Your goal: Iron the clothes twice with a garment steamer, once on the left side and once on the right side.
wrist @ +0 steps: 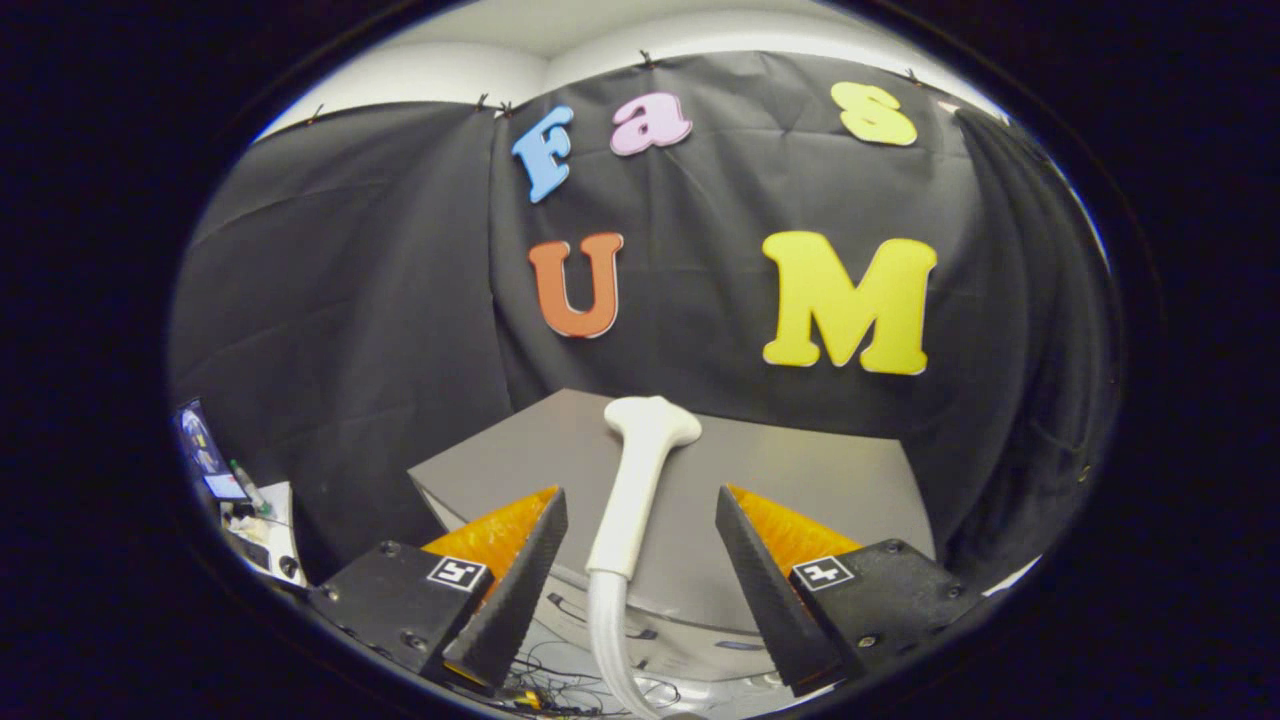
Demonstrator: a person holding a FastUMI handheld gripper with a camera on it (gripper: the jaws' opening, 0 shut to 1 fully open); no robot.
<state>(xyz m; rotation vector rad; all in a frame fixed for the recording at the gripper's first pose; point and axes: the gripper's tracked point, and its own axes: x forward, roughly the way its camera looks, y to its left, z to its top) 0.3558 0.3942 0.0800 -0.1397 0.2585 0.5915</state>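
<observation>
biggest thing here is the black cloth wall [350, 300] of the booth, hanging in folds all the way across the back and wrapping around both sides, with a strip of pale wall or ceiling [600, 40] peeking over its top edge. in front of the cloth sits a grey worktop [800, 480], flat and bare on the part you can see, with one corner pointing toward the near left. the hand-held gripper [640, 520] is next in size, its two fingers spread wide apart and pressing on nothing, so it's open, each finger carrying a little square black-and-white marker [457, 573] on its base. the garment steamer [640, 470] is right in the gap between the fingers, touching neither one: a white handle running up from low between them and ending in a wider flat head that lies over the worktop, just beyond the fingertips. a pale ribbed hose [612, 640] comes off the bottom of the handle and curves down and away under the gripper. below that, some thin dark cables [560, 680] are tangled on a light surface. off to the far left there's a small lit screen [205, 450] with a bit of clutter beside it, too small and warped to make out.
</observation>
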